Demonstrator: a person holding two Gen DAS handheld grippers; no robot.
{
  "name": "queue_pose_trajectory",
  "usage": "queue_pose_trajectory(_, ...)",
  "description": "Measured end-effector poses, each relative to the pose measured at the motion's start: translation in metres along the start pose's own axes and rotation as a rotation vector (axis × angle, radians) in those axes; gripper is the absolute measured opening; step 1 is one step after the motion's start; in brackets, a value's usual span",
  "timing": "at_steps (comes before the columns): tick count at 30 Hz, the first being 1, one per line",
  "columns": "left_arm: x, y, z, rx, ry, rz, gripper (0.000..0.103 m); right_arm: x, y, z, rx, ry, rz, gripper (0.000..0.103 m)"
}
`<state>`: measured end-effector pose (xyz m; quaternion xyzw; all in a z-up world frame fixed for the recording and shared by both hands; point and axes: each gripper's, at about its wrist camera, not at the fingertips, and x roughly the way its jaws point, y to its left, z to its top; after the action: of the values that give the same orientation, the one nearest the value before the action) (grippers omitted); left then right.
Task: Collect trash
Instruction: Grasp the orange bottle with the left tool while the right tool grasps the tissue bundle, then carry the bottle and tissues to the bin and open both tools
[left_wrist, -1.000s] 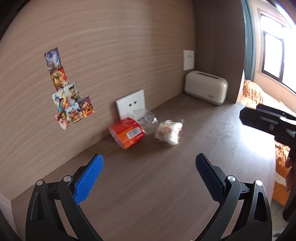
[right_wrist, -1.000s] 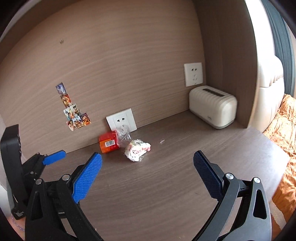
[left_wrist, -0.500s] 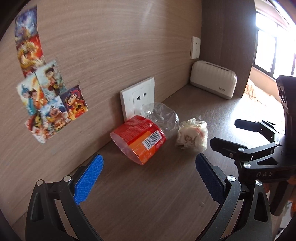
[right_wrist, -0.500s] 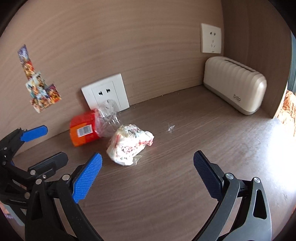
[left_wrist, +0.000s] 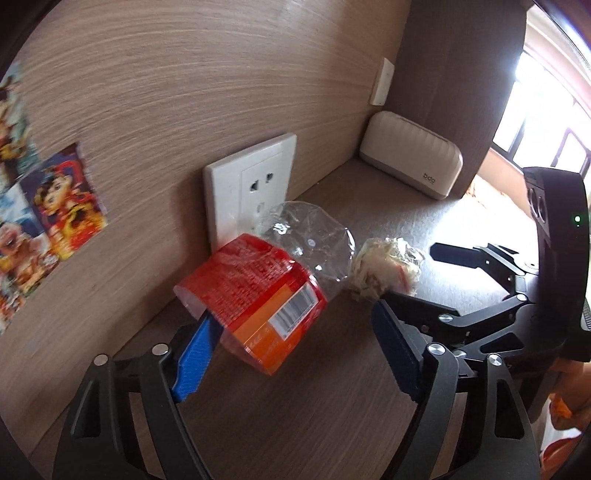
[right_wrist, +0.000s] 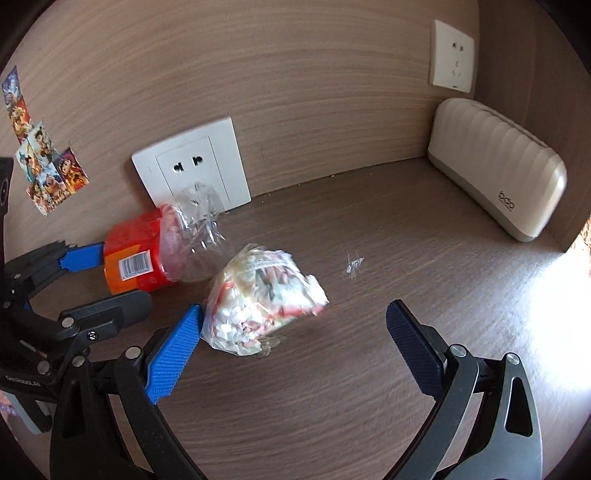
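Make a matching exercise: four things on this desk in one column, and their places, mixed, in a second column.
Things:
1. red-orange wrapper
2. crumpled white bag
3. cream ribbed box
4. cartoon stickers

Places:
A. far right corner of the desk
B. on the wall, left of the low socket
C. in front of the right claw
D. below the low socket, between the left claw's fingers

Pairs: 1-D, 2-C, 3-A, 4-B

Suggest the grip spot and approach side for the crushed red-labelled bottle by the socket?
Probably the labelled band of the bottle, across its width. It lies on its side against the wall, clear end toward the wall socket, so come from the open desk side. The left gripper already straddles that band, its fingers closing in, not yet pressing.
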<state>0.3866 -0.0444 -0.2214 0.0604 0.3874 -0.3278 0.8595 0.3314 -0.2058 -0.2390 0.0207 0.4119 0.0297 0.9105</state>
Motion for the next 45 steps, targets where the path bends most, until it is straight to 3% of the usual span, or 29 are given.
queue_pose_trajectory(4,0.012,-0.004,0.008,0.028,0.024,-0.043,0.062,0.014,0.001,0.009,-0.040,0.029,0.025,0.067)
queue_pose_trajectory(7,0.024,-0.008,0.012,0.058,0.051,-0.060,0.050,0.022,-0.001,0.016,-0.057,0.035,0.053,0.059)
queue_pose_trajectory(8,0.028,-0.009,0.014,0.062,0.060,-0.065,0.043,0.024,-0.001,0.019,-0.061,0.033,0.052,0.057)
queue_pose_trajectory(16,0.045,-0.016,0.023,0.036,0.071,-0.128,0.017,0.038,-0.015,0.034,-0.077,0.035,0.035,0.056)
queue_pose_trajectory(27,0.017,-0.035,0.030,-0.004,-0.001,-0.061,0.009,0.015,-0.031,0.028,-0.030,-0.012,0.046,0.056)
queue_pose_trajectory(36,-0.040,-0.080,0.027,0.065,-0.051,0.041,0.007,-0.071,-0.048,0.006,0.018,-0.150,0.069,0.056)
queue_pose_trajectory(45,-0.079,-0.150,0.021,0.113,-0.108,0.038,0.006,-0.166,-0.052,-0.021,0.059,-0.247,0.070,0.056)
